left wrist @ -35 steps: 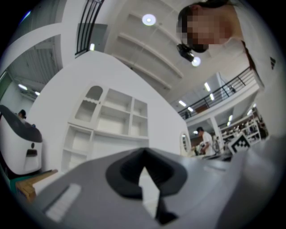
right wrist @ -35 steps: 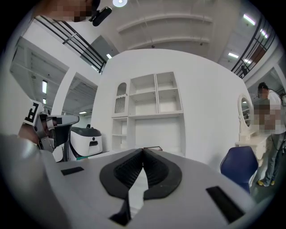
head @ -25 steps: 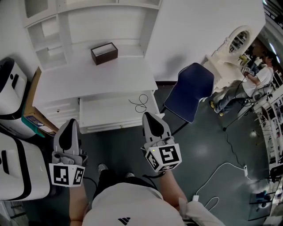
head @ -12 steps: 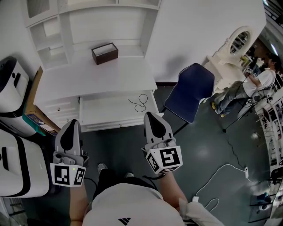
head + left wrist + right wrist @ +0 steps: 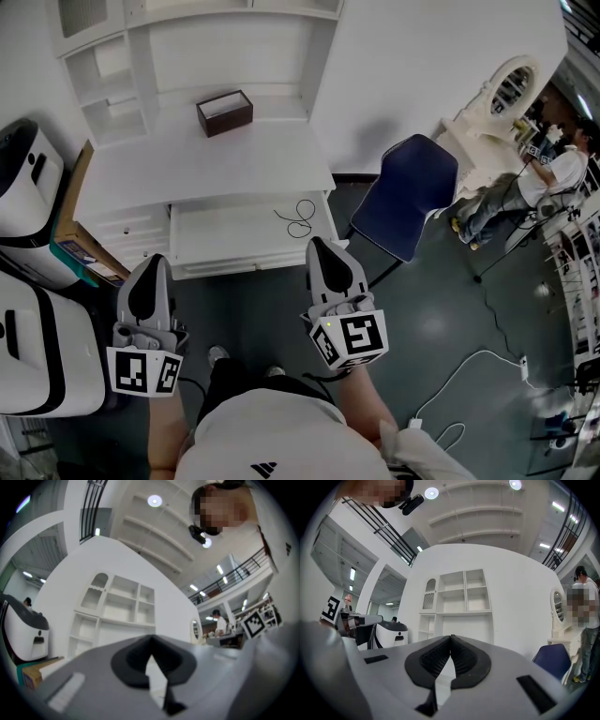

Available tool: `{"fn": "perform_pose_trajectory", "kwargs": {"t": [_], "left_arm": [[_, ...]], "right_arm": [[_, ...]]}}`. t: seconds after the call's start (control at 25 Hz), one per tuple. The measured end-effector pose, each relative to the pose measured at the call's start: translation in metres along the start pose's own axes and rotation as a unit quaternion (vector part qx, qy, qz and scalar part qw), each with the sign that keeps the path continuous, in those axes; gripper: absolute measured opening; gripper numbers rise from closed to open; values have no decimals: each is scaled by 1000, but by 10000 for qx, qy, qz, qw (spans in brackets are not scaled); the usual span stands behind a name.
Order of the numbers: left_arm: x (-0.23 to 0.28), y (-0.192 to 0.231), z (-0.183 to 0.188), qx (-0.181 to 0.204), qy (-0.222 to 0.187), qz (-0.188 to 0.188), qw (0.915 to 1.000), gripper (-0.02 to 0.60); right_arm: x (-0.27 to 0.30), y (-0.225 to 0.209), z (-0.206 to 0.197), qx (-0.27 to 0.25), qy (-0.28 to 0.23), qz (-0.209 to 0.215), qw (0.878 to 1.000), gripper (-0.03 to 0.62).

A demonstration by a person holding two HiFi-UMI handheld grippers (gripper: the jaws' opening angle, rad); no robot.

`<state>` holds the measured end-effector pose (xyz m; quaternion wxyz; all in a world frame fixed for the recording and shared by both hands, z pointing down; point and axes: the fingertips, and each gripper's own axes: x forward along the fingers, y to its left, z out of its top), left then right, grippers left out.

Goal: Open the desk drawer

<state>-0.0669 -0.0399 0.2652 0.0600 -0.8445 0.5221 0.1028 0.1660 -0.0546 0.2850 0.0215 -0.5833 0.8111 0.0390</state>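
The white desk [image 5: 206, 169] with its shelf unit stands ahead of me in the head view. Under its top, a wide flat drawer [image 5: 234, 248] juts toward me with a black cable loop [image 5: 298, 218] lying on it. Small drawer fronts [image 5: 127, 234] sit to its left. My left gripper [image 5: 150, 260] hovers just short of the desk's left front, its jaws closed tip to tip [image 5: 151, 639] and empty. The right gripper [image 5: 322, 243] is near the wide drawer's right corner, touching nothing, jaws shut and empty [image 5: 451, 637].
A brown open box [image 5: 224, 112] rests on the desk top. A blue chair [image 5: 405, 202] stands right of the desk. White machines [image 5: 33, 337] and a cardboard box [image 5: 70, 248] crowd the left. A white cable [image 5: 469, 375] trails on the dark floor; a person [image 5: 553, 173] sits far right.
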Motion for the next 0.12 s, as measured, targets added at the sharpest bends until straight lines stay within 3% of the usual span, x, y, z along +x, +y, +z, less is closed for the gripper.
{"fn": "perform_pose_trajectory", "kwargs": {"t": [0.12], "left_arm": [[1,2,-1,-13,4,-2,10000,5]], "right_arm": [[2,1,1,-1,-17,0,10000,-3]]}}
